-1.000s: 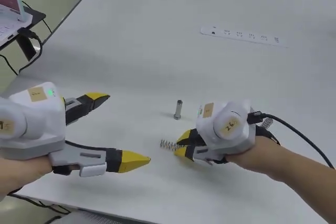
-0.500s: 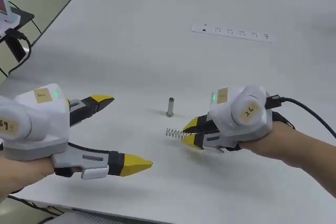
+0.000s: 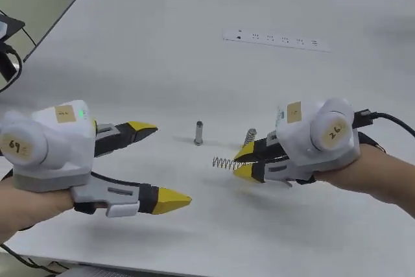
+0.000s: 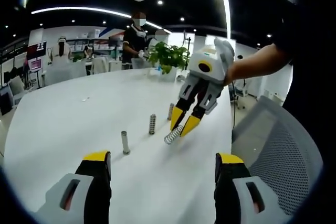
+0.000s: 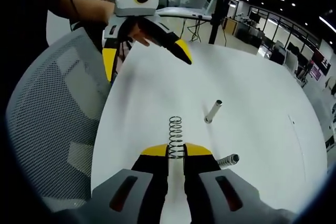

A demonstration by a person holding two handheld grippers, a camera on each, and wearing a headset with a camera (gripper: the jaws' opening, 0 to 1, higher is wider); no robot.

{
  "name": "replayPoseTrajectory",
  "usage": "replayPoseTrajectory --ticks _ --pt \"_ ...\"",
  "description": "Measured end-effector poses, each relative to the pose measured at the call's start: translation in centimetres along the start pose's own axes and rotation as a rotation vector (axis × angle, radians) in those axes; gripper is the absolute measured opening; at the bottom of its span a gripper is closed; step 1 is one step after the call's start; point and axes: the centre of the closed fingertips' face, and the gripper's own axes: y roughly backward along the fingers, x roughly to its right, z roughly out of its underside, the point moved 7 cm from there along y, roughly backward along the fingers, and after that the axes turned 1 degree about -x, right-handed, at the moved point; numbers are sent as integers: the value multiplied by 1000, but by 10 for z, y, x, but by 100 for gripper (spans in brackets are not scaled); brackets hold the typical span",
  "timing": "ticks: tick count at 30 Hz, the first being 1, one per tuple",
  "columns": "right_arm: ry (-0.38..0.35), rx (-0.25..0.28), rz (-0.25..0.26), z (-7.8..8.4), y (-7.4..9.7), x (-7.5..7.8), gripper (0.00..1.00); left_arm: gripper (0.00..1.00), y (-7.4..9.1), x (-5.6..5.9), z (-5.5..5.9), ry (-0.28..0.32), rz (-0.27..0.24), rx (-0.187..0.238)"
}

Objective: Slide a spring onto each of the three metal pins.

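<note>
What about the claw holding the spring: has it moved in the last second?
Yes. In the head view the right gripper, shut on the spring, has shifted rightward against the bare pin; earlier its tips lay directly below that pin.

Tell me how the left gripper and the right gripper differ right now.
The left gripper is open, its jaws spread wide; the right gripper is shut. The left gripper holds nothing; the right gripper pinches one end of a thin coiled metal spring, which sticks out beyond its tips. Both have white bodies and yellow tips.
</note>
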Motion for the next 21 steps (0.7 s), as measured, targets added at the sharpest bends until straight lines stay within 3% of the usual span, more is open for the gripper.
replayPoseTrajectory --ticks 6,10,16,21 --pt "24 -2 -19 -2 5 -7 8 59 -15 4 -6 -7 75 5" --pt "40 2 -27 -4 8 -9 8 37 -26 8 -7 -23 139 -21" --pt "52 16 -28 -9 14 -9 8 33 -39 8 -12 -21 158 -16" --pt "63 26 -32 -13 17 -10 8 27 -50 14 -15 -39 198 -19"
